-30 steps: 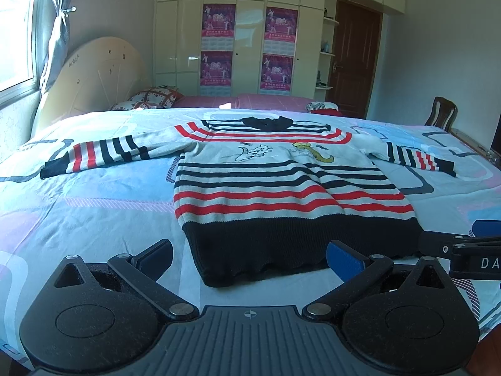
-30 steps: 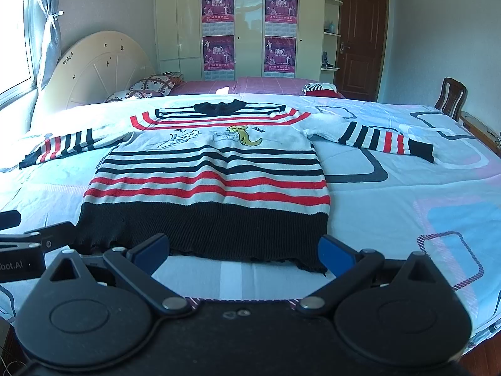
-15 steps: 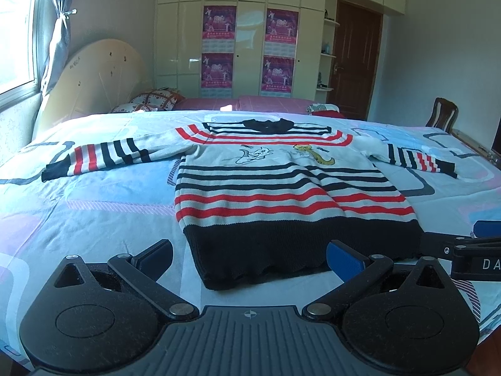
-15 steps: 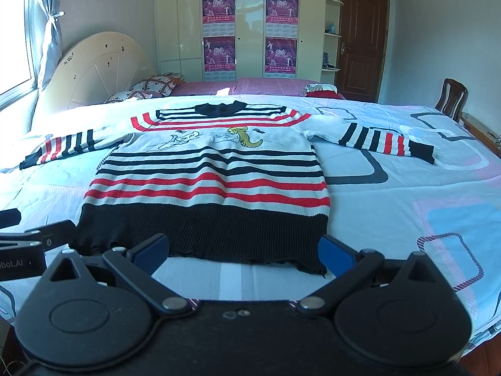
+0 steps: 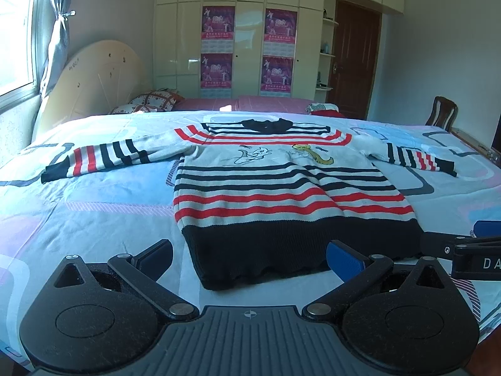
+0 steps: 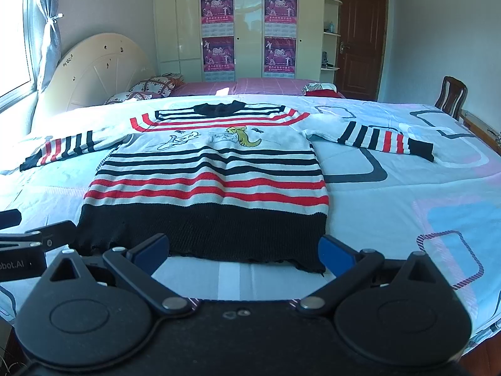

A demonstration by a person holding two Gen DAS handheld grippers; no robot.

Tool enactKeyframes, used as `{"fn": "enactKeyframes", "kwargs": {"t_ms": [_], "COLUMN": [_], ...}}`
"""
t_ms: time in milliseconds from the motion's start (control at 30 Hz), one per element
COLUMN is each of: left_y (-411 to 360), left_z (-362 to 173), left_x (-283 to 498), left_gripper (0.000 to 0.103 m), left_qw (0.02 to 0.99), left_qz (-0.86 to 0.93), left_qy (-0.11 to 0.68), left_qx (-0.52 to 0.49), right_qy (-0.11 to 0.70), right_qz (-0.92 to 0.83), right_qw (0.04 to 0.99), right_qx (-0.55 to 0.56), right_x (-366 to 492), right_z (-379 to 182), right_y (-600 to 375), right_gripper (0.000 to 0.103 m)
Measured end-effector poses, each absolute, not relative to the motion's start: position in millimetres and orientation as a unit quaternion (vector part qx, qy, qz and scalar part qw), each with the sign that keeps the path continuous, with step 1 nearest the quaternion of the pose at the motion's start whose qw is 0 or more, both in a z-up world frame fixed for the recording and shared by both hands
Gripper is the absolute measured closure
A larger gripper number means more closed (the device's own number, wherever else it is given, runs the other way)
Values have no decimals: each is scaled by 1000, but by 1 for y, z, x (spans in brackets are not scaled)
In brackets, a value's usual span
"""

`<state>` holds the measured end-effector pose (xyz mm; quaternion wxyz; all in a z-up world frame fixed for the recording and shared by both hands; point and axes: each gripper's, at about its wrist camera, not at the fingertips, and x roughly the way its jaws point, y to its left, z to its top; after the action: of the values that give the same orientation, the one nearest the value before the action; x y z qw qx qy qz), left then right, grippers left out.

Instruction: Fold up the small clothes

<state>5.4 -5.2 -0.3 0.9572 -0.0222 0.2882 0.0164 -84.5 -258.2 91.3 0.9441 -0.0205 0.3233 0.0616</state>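
On the bed (image 5: 94, 219), the striped sweater (image 5: 275, 188) is lying flat, sleeves spread. Pinching only the top layer of the loose knit hem could be dragging it into wrinkles. Left hand-held gripper (image 5: 249, 258) and right hand-held gripper (image 6: 244, 250) are hovering level before the hem, jaws spread, holding nothing.

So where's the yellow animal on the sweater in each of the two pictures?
Left wrist view: yellow animal sits right of centre, on the sweater's chest.
Right wrist view: it sits near the middle, upper half.
Shared landmark: the black collar, just above it and to its left in both views.
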Motion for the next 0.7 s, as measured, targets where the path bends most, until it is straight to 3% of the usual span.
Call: {"fn": "enactKeyframes", "kwargs": {"t_ms": [433, 700], "left_y": [-9, -12], "left_z": [9, 30], "left_x": [12, 70], "left_gripper": [0, 0], "left_qw": [966, 972], "left_qz": [23, 10], "left_qy": [258, 232], "left_qx": [-18, -40], "right_qy": [316, 265], "right_qz": [62, 14], "right_qw": [947, 964], "right_qx": [-20, 3], "right_x": [-83, -46], "right_z": [94, 112], "right_y": [-266, -309], "right_gripper": [1, 2]}}
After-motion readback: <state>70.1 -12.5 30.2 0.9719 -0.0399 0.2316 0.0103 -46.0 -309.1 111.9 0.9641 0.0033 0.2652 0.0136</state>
